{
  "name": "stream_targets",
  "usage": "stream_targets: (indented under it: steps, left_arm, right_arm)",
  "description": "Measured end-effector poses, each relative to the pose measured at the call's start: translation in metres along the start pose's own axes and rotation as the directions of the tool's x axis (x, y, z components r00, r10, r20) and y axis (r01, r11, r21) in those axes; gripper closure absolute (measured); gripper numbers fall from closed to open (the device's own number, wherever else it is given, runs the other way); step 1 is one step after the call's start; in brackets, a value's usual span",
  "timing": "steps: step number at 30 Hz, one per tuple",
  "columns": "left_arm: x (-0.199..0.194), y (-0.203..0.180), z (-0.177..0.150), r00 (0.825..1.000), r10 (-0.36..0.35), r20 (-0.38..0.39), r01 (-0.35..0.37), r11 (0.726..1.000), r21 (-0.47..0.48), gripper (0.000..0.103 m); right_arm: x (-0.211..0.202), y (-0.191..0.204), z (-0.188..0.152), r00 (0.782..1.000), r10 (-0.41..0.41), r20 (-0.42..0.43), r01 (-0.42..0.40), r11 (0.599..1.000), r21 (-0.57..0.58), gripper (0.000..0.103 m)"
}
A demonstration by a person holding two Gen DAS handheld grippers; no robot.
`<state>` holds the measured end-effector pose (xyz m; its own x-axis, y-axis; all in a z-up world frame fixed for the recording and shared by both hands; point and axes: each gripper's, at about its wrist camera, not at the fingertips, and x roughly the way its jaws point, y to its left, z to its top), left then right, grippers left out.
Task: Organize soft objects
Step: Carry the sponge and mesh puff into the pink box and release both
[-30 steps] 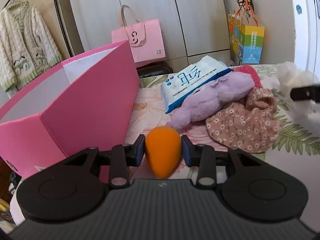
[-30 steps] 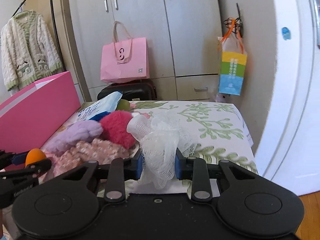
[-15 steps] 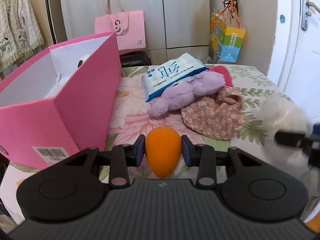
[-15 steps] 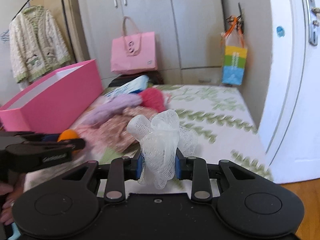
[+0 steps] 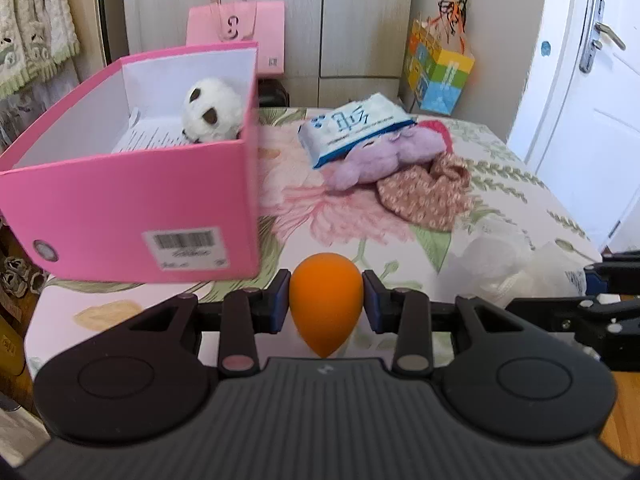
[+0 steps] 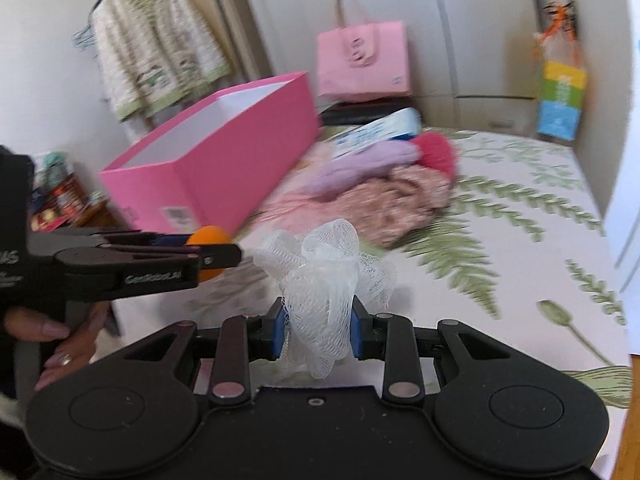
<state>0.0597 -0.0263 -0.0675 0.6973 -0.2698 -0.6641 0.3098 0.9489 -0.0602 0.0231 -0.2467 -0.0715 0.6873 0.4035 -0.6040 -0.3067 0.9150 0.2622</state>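
My left gripper is shut on an orange egg-shaped sponge, held above the bed's near edge; it also shows in the right wrist view. My right gripper is shut on a white mesh bath pouf, which appears blurred at the right in the left wrist view. An open pink box stands on the bed at the left with a white panda plush inside. A purple plush, a floral cloth, a red fluffy item and a blue-white wipes pack lie piled mid-bed.
The bed has a floral sheet. A pink shopping bag and a wardrobe stand behind it. A colourful bag hangs on the right wall beside a white door. A cardigan hangs at the left.
Both grippers have pulled back and risen from the pile, each still holding its item. The left view now looks down into the pink box and shows the panda plush.
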Motion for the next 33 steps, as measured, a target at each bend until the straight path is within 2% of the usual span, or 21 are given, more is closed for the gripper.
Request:
stream_targets:
  steps: [5,9,13,17,21,27,31,33]
  left_arm:
    - [-0.019,0.022,0.0,0.997,-0.04,-0.06,0.043,0.998,0.048,0.066]
    - [-0.043,0.042,0.002,0.997,-0.049,-0.059,0.053,0.996,0.076,0.066]
    - [-0.066,0.07,0.017,0.994,-0.094,-0.057,0.097,0.994,0.045,0.066]
    - [-0.084,0.085,0.035,0.997,-0.078,-0.006,0.078,0.995,0.062,0.066]
    - [-0.093,0.1,0.06,0.996,-0.066,0.055,0.061,0.995,0.079,0.066]
    - [-0.075,0.13,0.099,0.993,-0.045,0.111,0.039,0.998,0.058,0.066]
    - [-0.037,0.148,0.129,0.997,-0.021,0.08,0.018,0.999,0.04,0.066]
    - [-0.014,0.157,0.143,0.999,-0.004,0.053,0.002,1.0,0.024,0.065]
  right_arm:
    - [0.001,0.024,0.01,0.986,0.141,-0.084,-0.143,0.99,-0.015,0.068]
    - [0.001,0.04,0.022,0.952,0.272,-0.14,-0.274,0.962,0.005,0.068]
    - [0.001,0.059,0.037,0.934,0.32,-0.161,-0.328,0.944,-0.026,0.067]
    - [0.004,0.081,0.06,0.916,0.37,-0.158,-0.383,0.921,-0.066,0.067]
    - [0.004,0.105,0.088,0.924,0.367,-0.108,-0.38,0.911,-0.157,0.067]
    - [0.017,0.102,0.139,0.927,0.375,-0.003,-0.368,0.908,-0.203,0.066]
    - [0.053,0.099,0.172,0.936,0.352,0.004,-0.342,0.912,-0.228,0.066]
    - [0.082,0.098,0.191,0.928,0.372,-0.033,-0.37,0.906,-0.206,0.066]
